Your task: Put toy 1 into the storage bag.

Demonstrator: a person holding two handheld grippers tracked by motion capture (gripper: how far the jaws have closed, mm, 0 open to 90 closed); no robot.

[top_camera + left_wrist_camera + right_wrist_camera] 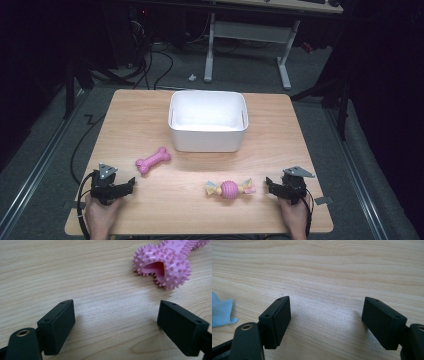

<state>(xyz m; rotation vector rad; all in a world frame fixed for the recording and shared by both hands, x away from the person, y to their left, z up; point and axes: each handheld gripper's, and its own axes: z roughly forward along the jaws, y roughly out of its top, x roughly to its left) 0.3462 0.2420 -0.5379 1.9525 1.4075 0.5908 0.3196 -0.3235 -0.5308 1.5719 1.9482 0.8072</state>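
Both grippers rest at the near edge of the wooden table (280, 120), the left gripper (131, 183) and the right gripper (268, 183) each with jaws spread wide and nothing between them. Behind them, toward the far side, stands a white tub (208, 140), and I can see nothing inside it. Nearer the left gripper lies a spiky pink bone toy (152, 160), just ahead of its jaws and slightly to one side. Close beside the right gripper lies a pink ball toy (230, 189) with cloth ends. To my eye the work looks barely begun: neither toy is picked up, and if the tub is where they go, both trips are left to do.
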